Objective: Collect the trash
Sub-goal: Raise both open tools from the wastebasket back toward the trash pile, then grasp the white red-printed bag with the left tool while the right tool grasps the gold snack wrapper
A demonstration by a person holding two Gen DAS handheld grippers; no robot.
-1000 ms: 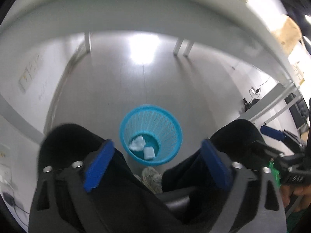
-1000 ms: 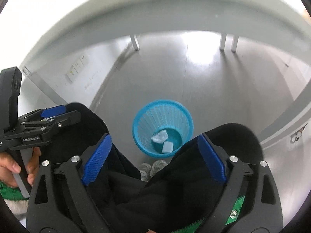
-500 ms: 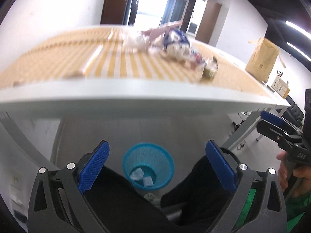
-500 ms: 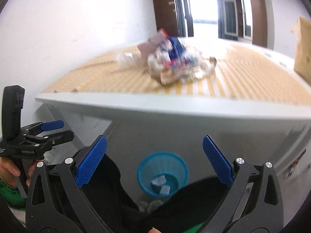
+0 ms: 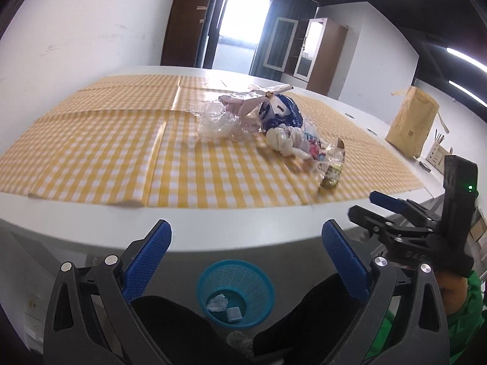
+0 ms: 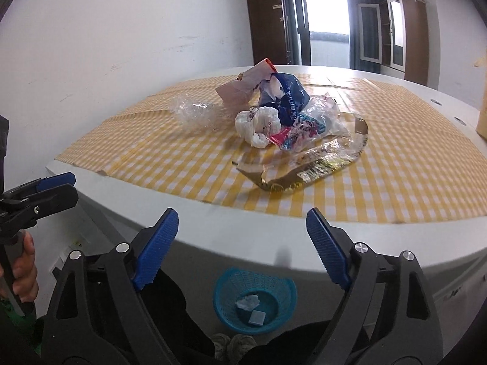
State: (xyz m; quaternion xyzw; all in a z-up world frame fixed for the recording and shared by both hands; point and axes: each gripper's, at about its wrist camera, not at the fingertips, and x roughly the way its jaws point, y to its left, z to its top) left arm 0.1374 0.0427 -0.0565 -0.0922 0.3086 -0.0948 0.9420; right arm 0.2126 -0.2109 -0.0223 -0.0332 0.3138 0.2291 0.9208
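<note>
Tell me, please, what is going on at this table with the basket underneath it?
A person is clearing trash with a handheld gripper in each hand. Both the left gripper and the right gripper are open and empty, jaws wide apart, pointed over the edge of the table. A pile of wrappers and plastic bags sits untouched on the yellow checked cloth. The blue basket on the floor already holds two small white scraps.
</note>
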